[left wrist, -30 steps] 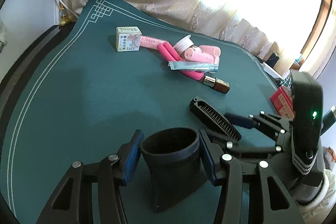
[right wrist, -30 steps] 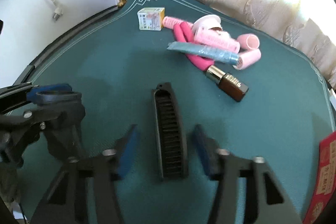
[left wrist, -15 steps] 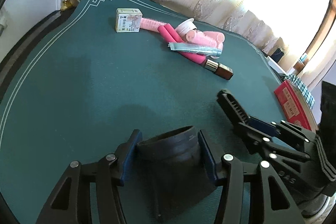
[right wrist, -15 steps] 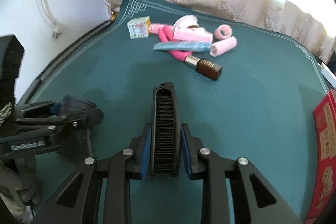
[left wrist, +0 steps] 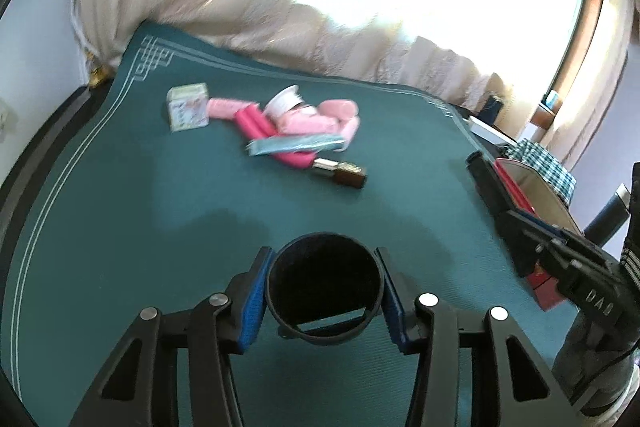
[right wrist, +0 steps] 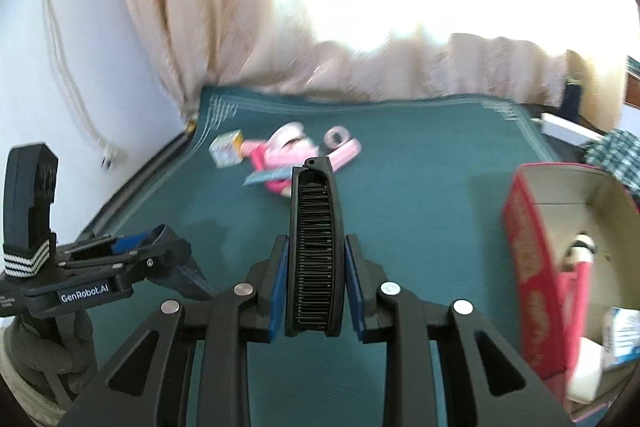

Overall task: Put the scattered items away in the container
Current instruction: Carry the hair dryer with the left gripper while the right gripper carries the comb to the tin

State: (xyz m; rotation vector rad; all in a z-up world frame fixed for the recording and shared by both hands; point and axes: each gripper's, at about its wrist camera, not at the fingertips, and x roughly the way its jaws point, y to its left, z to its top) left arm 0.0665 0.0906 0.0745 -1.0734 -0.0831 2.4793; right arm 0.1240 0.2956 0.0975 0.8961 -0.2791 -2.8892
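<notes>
Holding a black comb (right wrist: 316, 251) lengthwise, the right gripper (right wrist: 316, 287) has its blue pads (right wrist: 278, 287) pressed against both long sides, jaws nearly closed. Comb is lifted off the green mat (right wrist: 420, 187), teeth facing the camera, tip pointing toward the pile. Gripper is roughly level, aimed across the mat.

Left gripper (left wrist: 324, 291) clamps a black cup (left wrist: 324, 283) between its pads (left wrist: 252, 303), jaws about half open to the cup's width. Cup mouth faces the camera, dark inside; whether it touches the mat I cannot tell. In the right wrist view the left gripper (right wrist: 132, 255) sits left of the comb, held by a gloved hand (right wrist: 52, 343).

Red box (right wrist: 536, 267), open top, stands right of the comb on the mat; a white-capped item and some packets lie inside, blurred. In the left wrist view the right gripper (left wrist: 520, 227) and comb (left wrist: 486, 179) are in front of the box (left wrist: 520, 183).

Pile beyond the comb tip:
- small carton (left wrist: 188, 107), leftmost
- pink rollers (left wrist: 320, 119)
- magenta sticks (left wrist: 264, 131)
- blue tube (left wrist: 296, 145) across the sticks
- white lid (left wrist: 284, 101)
- brown bottle (left wrist: 344, 175), nearest the cup

Curtain (right wrist: 180, 27) hangs behind the mat. Both views are motion-blurred.
</notes>
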